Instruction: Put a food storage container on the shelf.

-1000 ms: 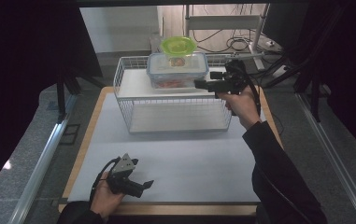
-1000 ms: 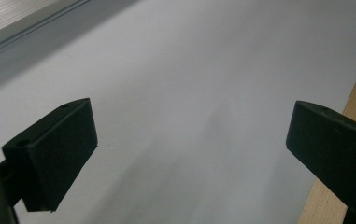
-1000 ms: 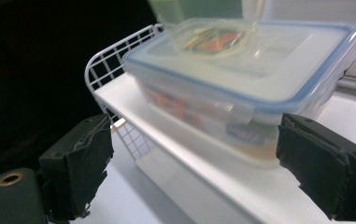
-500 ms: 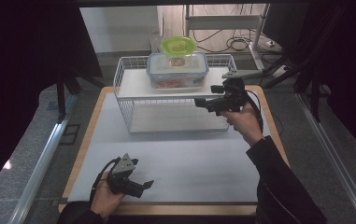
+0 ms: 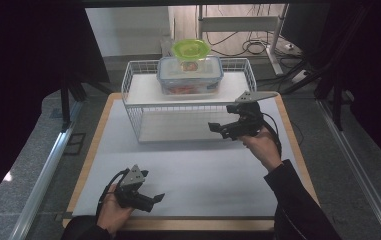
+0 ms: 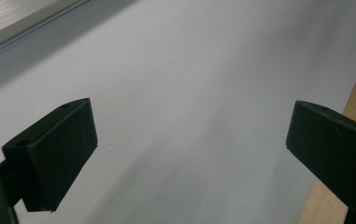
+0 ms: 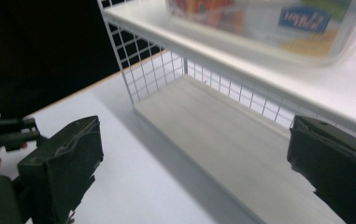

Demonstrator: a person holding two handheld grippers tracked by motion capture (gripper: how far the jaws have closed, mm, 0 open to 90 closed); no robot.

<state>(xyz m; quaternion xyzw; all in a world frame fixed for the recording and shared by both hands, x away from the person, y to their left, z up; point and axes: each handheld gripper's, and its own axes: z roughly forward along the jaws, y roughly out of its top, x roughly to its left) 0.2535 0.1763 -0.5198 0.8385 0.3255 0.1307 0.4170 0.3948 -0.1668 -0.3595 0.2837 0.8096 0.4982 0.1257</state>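
Step in hand: we judge the placing done. The clear lidded container (image 5: 190, 75) sits on the top shelf of the white wire rack (image 5: 134, 117), at about 12 o'clock from the table's middle, with a green bowl (image 5: 190, 49) just behind it or on its far edge; we cannot tell which.
Right gripper (image 5: 217, 131): at 3 o'clock, in front of the rack's right end, apart from the container. Its jaws have just been opening and now stand wide with nothing between them; in the right gripper view they frame the rack's bare lower shelf (image 7: 222, 140).
Left gripper (image 5: 154, 199): at 7 o'clock near the front edge, low over the sheet, jaws wide and empty.
Next move: we judge the right hand is free to draw back toward 5 o'clock; it calls for keeping the open jaws away from the wire front of the rack so the shelf and container are not nudged.
Risk: a snag on the wires could shift the rack.
Surface: a white sheet (image 5: 203, 175) on a wood-edged table (image 5: 100, 117).
Room: dark curtains at 9 and 3 o'clock, a grey floor, cables (image 5: 250, 47) and metal stand legs (image 5: 238, 22) at 1 o'clock.
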